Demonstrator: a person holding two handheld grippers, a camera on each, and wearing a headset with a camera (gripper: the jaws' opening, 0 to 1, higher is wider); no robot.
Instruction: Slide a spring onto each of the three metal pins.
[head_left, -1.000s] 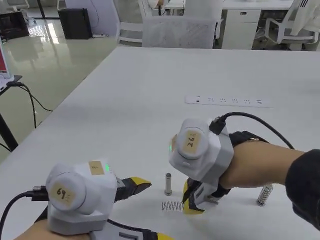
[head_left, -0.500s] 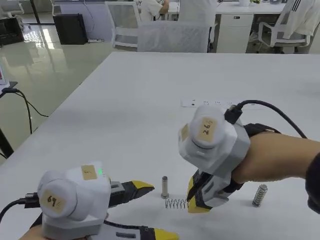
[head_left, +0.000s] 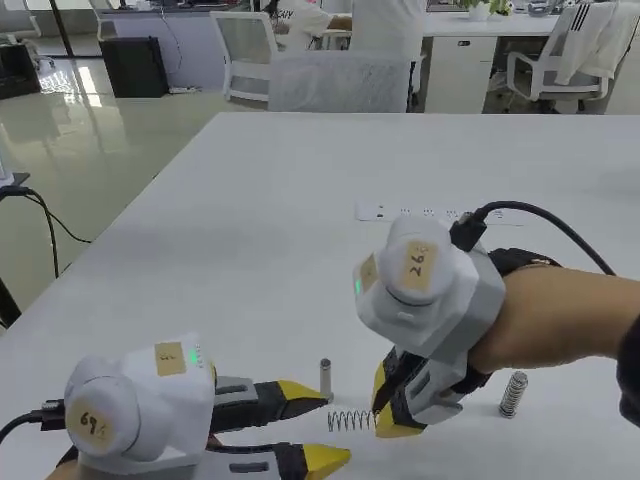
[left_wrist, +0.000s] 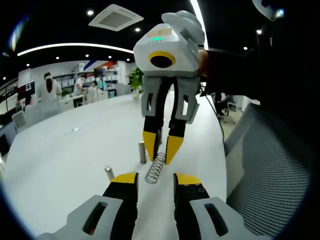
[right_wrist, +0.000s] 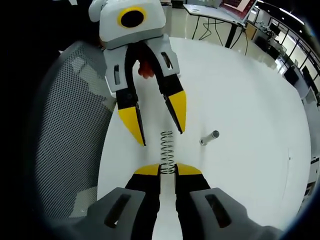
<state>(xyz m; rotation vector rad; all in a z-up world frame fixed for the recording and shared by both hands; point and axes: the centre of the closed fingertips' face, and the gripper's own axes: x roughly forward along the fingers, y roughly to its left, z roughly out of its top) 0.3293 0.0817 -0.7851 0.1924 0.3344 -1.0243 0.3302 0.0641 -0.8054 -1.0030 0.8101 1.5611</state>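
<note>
Presently, right claw (right_wrist: 168, 170): nearly closed, its yellow tips pinching the near end of the loose spring (right_wrist: 167, 147).
Spring position: low over the desk (head_left: 300, 200) and roughly level with it. The rest of its length runs out from the right claw toward the left claw (left_wrist: 156, 178).
Left claw: open, holding nothing. It faces the right claw head-on, and the spring's free end sits just short of the gap between its tips.
Bare pin (head_left: 325, 378): upright on the desk, just beyond the spring and near its free end, touching neither claw.
Fitted pin (head_left: 513, 393): upright with a coil already round it, on the far side of the right claw from the bare pin and well apart from it.
Markings: handwritten "69" on a tag on the left unit's housing, "26" on the right unit's. Green lamps are lit on both.
Power strip (head_left: 420, 213): white, lying on the desk well beyond the work. Its lettering is too small to read.
Edges: the work sits close to the desk's near edge, with a mesh chair (right_wrist: 75, 125) directly below it.
Open room: bare white surface spreads away from the pins to the far edge.
</note>
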